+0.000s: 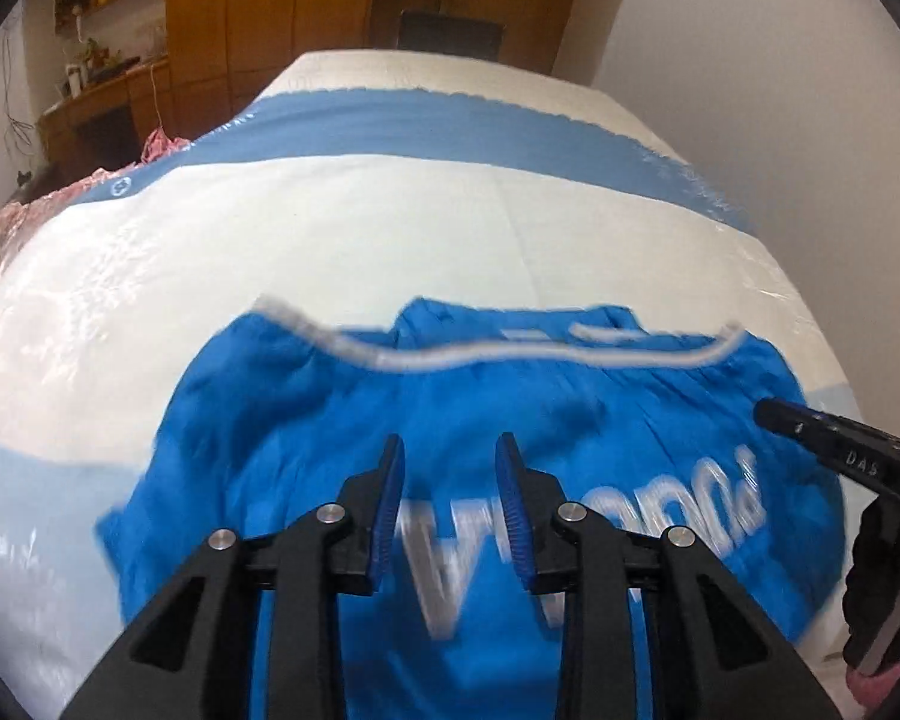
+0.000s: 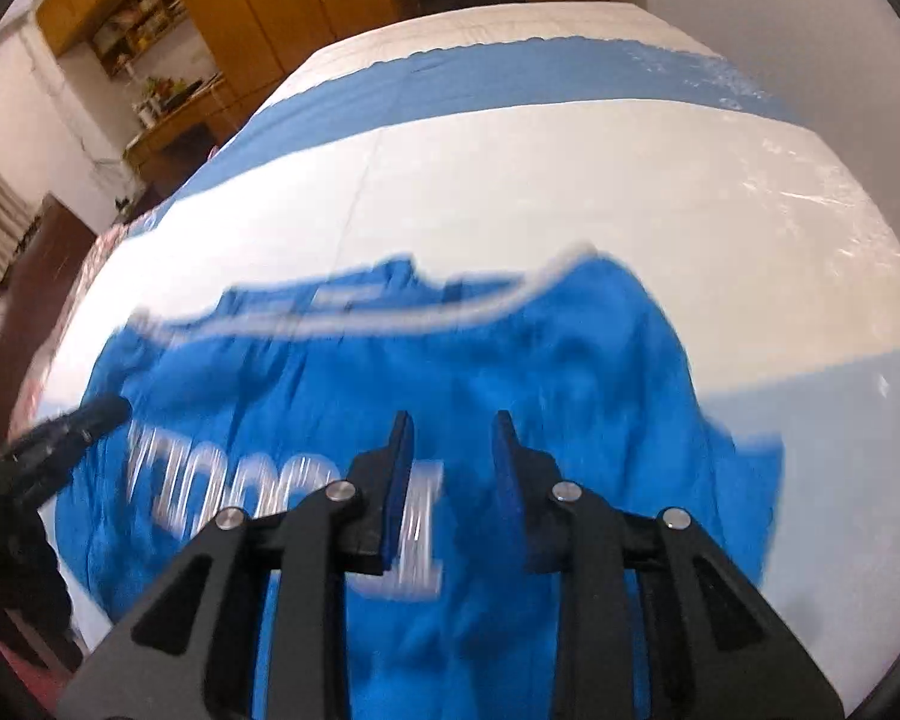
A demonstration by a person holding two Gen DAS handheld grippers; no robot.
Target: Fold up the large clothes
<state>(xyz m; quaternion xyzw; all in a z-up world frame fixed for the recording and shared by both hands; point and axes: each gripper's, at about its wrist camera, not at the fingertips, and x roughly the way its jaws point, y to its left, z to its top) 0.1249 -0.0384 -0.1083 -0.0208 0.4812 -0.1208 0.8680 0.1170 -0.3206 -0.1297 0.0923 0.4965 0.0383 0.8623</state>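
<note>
Wooden cabinets fill the top of both views, and below them a white-and-blue covered bed takes up the middle, with plastic glare near its edges. On it, in the lower centre of each frame, lies the blue shirt, bunched, its white-trimmed edge on the far side and white lettering face up. Both views are motion-blurred.

The left gripper is spread and holds nothing, poised over the middle of the cloth. The right gripper is likewise spread and empty above the lettering.

The step in hand looks like picking grasp points. Doing it well probably means moving each gripper outward to opposite edges or corners, pinching only the layers meant to move, and tensioning evenly so the wrinkles flatten before folding.
</note>
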